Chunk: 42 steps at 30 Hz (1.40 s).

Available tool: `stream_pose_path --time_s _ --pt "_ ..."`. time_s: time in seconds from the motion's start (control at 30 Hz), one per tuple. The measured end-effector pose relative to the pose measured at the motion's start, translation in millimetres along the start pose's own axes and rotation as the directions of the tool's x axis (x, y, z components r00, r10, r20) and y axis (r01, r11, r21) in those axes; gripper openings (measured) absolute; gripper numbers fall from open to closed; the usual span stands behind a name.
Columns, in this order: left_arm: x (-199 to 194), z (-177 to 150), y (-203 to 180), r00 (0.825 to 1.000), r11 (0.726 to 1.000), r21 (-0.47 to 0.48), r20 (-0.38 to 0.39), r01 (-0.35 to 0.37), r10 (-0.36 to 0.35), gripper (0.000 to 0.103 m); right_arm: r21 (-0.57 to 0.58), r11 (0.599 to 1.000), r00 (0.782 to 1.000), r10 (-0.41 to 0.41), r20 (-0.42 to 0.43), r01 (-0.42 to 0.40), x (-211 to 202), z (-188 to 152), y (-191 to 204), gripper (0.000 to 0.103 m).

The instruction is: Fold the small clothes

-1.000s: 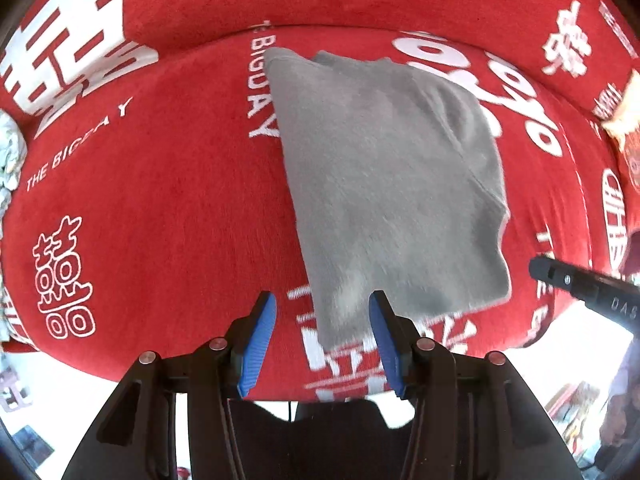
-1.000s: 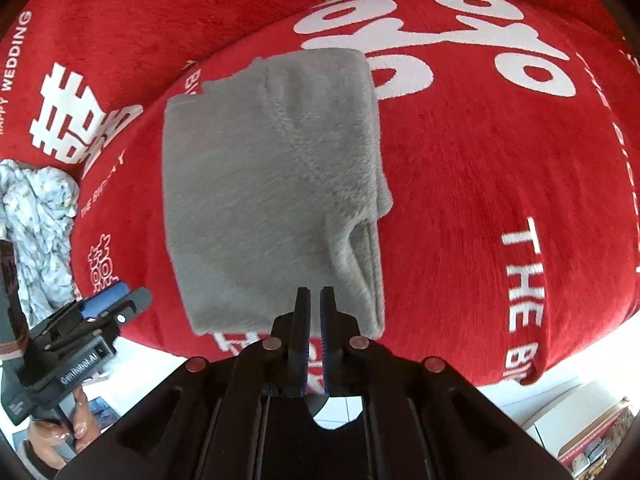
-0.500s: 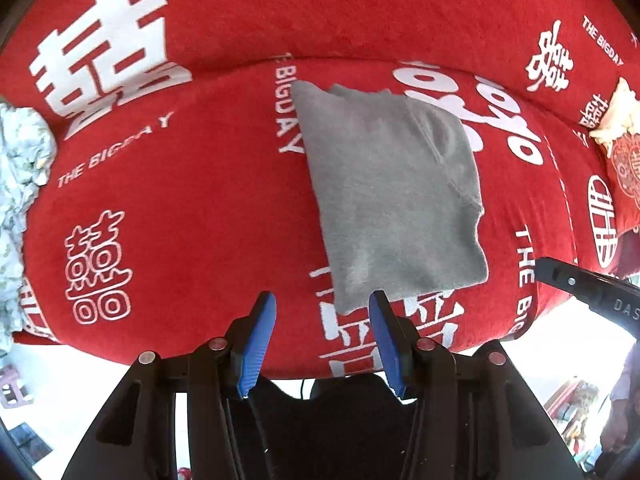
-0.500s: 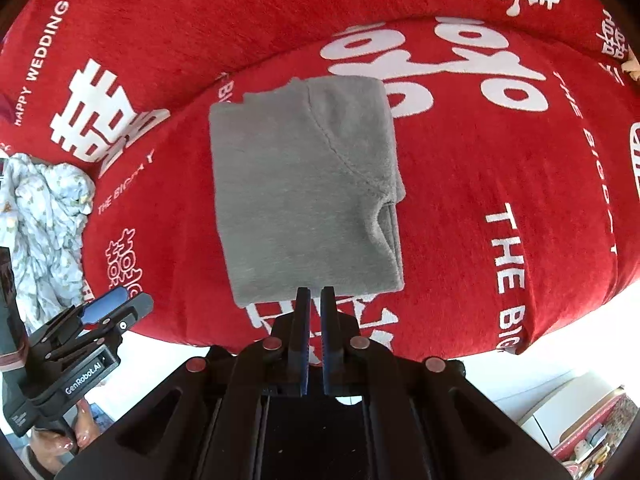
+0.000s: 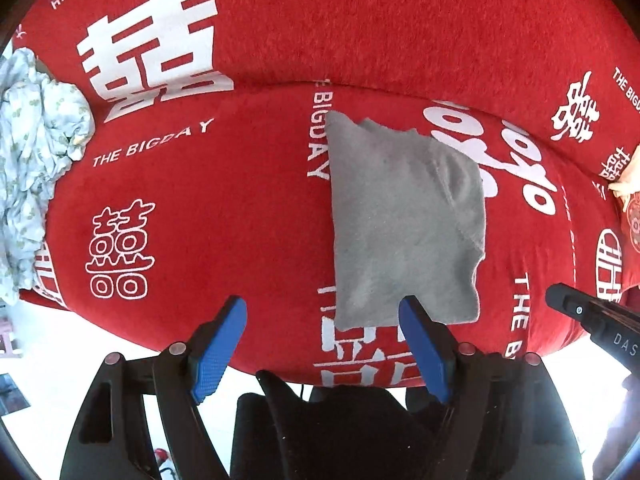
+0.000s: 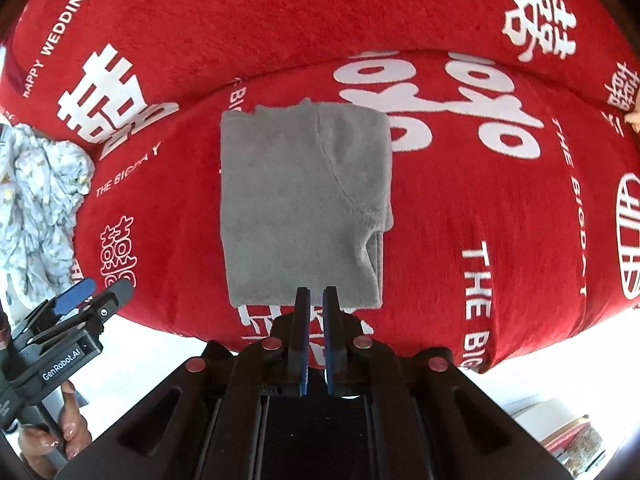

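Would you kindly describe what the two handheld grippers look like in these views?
Both are black plastic frames with round reddish rivets at the joints. The left gripper carries long fingers with textured blue pads; seen from the other side, its body bears white "GenRobot.AI" lettering. The right gripper has matching narrow black fingers with blue inner faces, and "DAS" printed in white on its side.

Free room: you have bare red sofa seat point(image 5: 224, 216) all around the folded gray cloth point(image 5: 400, 224) | In your way: crumpled pale cloth pile point(image 5: 36, 160) on the far left | Right end: a cushion point(image 5: 634, 216) sits there | Back: the sofa backrest point(image 5: 360, 24) blocks you.
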State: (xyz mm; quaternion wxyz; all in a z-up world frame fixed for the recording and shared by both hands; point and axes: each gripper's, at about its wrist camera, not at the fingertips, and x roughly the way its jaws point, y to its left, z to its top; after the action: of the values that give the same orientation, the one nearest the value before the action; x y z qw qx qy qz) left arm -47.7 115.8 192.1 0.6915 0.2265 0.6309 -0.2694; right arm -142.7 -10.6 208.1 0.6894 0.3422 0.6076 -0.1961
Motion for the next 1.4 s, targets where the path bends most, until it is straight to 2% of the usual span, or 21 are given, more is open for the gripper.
stream_pose_path --time_s 0.07,0.1,0.13,0.23,0.27,0.3,0.33,0.5,0.53,0.6,0.7,0.73,0.8,0.93,1.1,1.4 --pt "-1 2 -4 1.0 1.0 0.007 -0.001 -0.004 0.004 0.079 -0.021 1.0 1.0 -0.014 0.014 0.015 -4 4 2 0.024" --pt "-2 3 -5 1.0 1.0 0.01 -0.003 -0.003 0.003 0.079 -0.035 0.999 0.999 -0.03 0.025 0.03 -7 6 4 0.041" --pt "-2 5 -8 1.0 1.0 0.012 -0.004 -0.002 0.002 0.079 -0.043 0.998 0.999 -0.038 0.035 0.04 -9 8 5 0.054" --pt "-3 8 -13 1.0 1.0 0.019 -0.006 -0.006 0.006 0.079 -0.062 0.996 0.996 -0.066 0.051 0.07 -13 11 8 0.062" --pt "-3 9 -15 1.0 1.0 0.024 -0.005 -0.009 0.01 0.079 -0.059 0.995 0.996 -0.072 0.05 0.075 -14 13 8 0.068" --pt "-3 11 -18 1.0 0.999 0.03 -0.004 -0.016 0.016 0.079 -0.055 0.995 0.996 -0.075 0.049 0.078 -14 14 8 0.08" --pt "-4 12 -19 1.0 0.999 0.033 -0.003 -0.019 0.019 0.079 -0.054 0.996 0.996 -0.075 0.051 0.078 -15 14 8 0.083" --pt "-7 17 -21 1.0 0.999 0.031 0.007 -0.007 0.007 0.079 -0.067 0.991 0.992 -0.113 0.052 0.116 -15 17 10 0.086" --pt "-7 17 -21 1.0 1.0 0.031 0.009 0.0 0.0 0.085 -0.066 0.99 0.991 -0.123 0.056 0.127 -15 17 10 0.089" --pt "-9 20 -21 1.0 1.0 0.022 0.02 0.005 -0.005 0.103 -0.065 0.988 0.989 -0.133 0.07 0.138 -17 17 10 0.09" --pt "-12 21 -21 0.999 1.0 0.025 0.032 -0.004 0.003 0.103 -0.059 0.989 0.988 -0.131 0.085 0.136 -19 19 10 0.09" --pt "-12 22 -21 1.0 1.0 0.026 0.031 -0.006 0.006 0.103 -0.053 0.99 0.988 -0.128 0.086 0.133 -19 19 9 0.1" --pt "-12 22 -21 0.999 1.0 0.026 0.032 -0.015 0.014 0.103 -0.045 0.991 0.988 -0.121 0.095 0.126 -20 19 8 0.103" --pt "-14 23 -20 0.998 0.999 0.028 0.037 -0.044 0.043 0.103 -0.033 0.992 0.987 -0.12 0.108 0.124 -22 19 7 0.103" --pt "-15 23 -17 0.999 1.0 0.016 0.031 -0.017 0.017 0.103 -0.046 0.987 0.984 -0.146 0.107 0.151 -24 19 9 0.103" --pt "-18 19 -19 0.998 0.999 0.023 0.038 -0.046 0.045 0.103 -0.082 0.98 0.978 -0.17 0.119 0.18 -28 17 16 0.103"
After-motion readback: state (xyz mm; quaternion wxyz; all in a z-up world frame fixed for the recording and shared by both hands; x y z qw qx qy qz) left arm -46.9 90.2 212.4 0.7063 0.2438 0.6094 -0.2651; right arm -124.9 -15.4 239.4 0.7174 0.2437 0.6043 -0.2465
